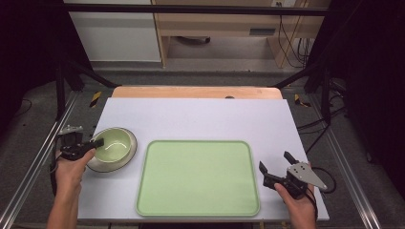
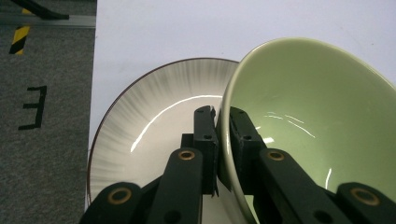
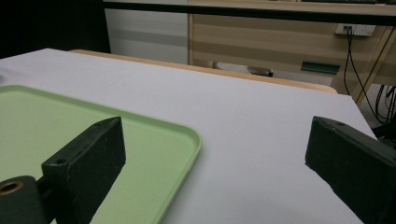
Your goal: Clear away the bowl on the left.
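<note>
A pale green bowl (image 1: 114, 143) (image 2: 308, 116) rests on a white plate (image 1: 125, 161) (image 2: 154, 121) with a dark rim, at the table's left. My left gripper (image 1: 95, 143) (image 2: 223, 116) is shut on the bowl's near-left rim, one jaw inside and one outside; the bowl looks tilted in the left gripper view. A large empty green tray (image 1: 198, 177) (image 3: 70, 121) lies in the middle of the table. My right gripper (image 1: 276, 161) (image 3: 215, 154) stands open just right of the tray, nothing between its jaws.
A white mat (image 1: 200, 119) covers the table, with a wooden edge (image 1: 196, 92) showing at the back. Metal frame rails (image 1: 33, 162) run along both sides. Cabinets and cables (image 1: 291, 38) stand beyond the table.
</note>
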The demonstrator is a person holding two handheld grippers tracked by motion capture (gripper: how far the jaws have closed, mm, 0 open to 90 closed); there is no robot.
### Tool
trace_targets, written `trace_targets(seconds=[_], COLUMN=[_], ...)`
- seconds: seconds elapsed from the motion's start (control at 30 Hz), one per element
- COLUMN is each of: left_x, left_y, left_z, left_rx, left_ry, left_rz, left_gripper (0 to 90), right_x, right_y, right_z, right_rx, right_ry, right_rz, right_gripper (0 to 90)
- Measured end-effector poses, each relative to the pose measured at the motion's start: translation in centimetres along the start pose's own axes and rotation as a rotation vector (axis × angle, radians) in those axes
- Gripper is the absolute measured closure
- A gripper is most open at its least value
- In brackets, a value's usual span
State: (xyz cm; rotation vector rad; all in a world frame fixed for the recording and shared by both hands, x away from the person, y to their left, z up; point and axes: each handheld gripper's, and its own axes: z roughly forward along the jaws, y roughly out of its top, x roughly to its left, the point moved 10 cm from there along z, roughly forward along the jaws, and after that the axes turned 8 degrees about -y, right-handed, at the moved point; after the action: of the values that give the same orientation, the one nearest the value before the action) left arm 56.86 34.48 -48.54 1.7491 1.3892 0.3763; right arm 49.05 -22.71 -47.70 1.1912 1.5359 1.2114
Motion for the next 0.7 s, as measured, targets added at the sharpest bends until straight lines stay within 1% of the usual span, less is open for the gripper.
trace_targets(seconds=[0.03,0.07,0.1,0.2,0.37,0.5,0.53,0.57,0.63,0.7], left_x=[-0.2,-0.8,-0.8,-1.6,-3.1,-4.7,-5.6,-5.6,-6.8,-7.7], left_y=[0.2,0.5,0.5,0.9,1.5,1.9,2.1,2.1,2.2,2.3], left_z=[-0.1,-0.2,-0.2,-0.3,-0.3,0.0,0.2,0.2,0.5,0.8], left_rx=[-0.003,-0.012,-0.012,-0.023,-0.026,-0.036,-0.033,-0.033,-0.026,-0.023], left_ry=[-0.005,-0.013,-0.013,-0.034,-0.057,-0.092,-0.105,-0.105,-0.121,-0.133], left_rz=[0.006,0.010,0.010,0.018,0.048,0.061,0.078,0.078,0.102,0.113], left_gripper=[83.1,83.1,83.1,83.1,83.1,83.1,83.1,83.0,83.1,83.1], right_x=[0.0,0.1,0.1,0.1,0.1,0.1,0.1,0.1,0.1,0.1], right_y=[0.0,0.0,0.0,0.1,0.1,0.1,0.1,0.1,0.2,0.2], right_z=[0.0,0.0,0.0,-0.1,-0.1,-0.1,-0.1,-0.1,-0.1,-0.1], right_rx=[-0.001,-0.003,-0.003,-0.008,-0.007,-0.007,-0.007,-0.007,-0.008,-0.008], right_ry=[0.001,0.003,0.003,0.005,0.004,0.004,0.005,0.005,0.004,0.005], right_rz=[0.000,-0.001,-0.001,-0.003,-0.001,0.000,0.000,0.000,-0.001,-0.001], right_gripper=[5.3,5.3,5.3,5.3,5.3,5.3,5.3,5.3,5.3,5.3])
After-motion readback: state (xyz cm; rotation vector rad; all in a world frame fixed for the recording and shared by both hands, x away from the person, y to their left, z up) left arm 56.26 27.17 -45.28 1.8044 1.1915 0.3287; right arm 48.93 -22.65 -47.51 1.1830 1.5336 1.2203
